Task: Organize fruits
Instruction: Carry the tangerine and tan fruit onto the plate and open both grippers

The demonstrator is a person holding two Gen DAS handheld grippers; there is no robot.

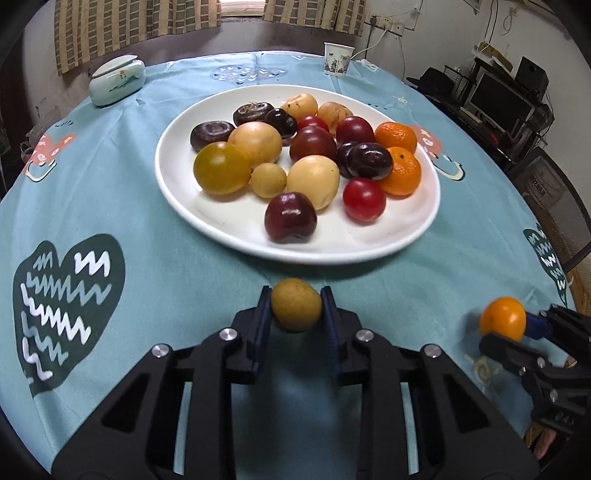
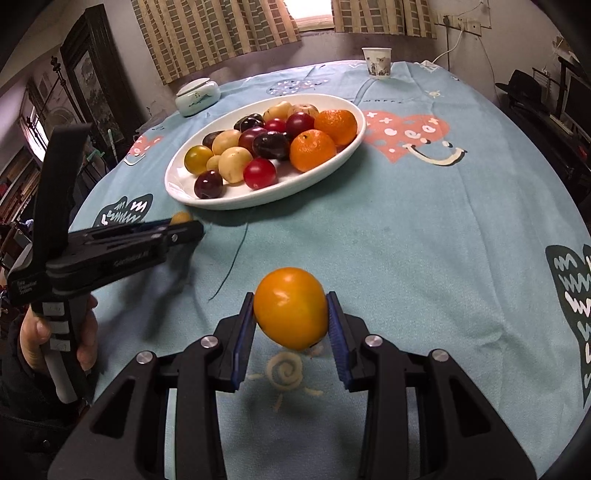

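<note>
White plate point(image 1: 177, 192): piled with mixed fruits, at 12 o'clock.
My left tool point(image 1: 296, 308): clamped on a tan fruit point(image 1: 295, 310).
My right tool point(image 2: 291, 314): clamped on an orange fruit point(image 2: 291, 308).

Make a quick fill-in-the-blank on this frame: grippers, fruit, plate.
1. The left gripper is shut on a small ____ fruit.
2. The right gripper grips an ____ fruit.
3. Most fruit sits on the ____ plate.
4. The paper cup stands at the table's ____ edge.

Missing: yellow; orange; white; far

Pale blue heart-patterned tablecloth point(image 1: 147, 221), white plate point(image 1: 221, 218), checked olive-and-cream curtains point(image 2: 207, 33)
</note>
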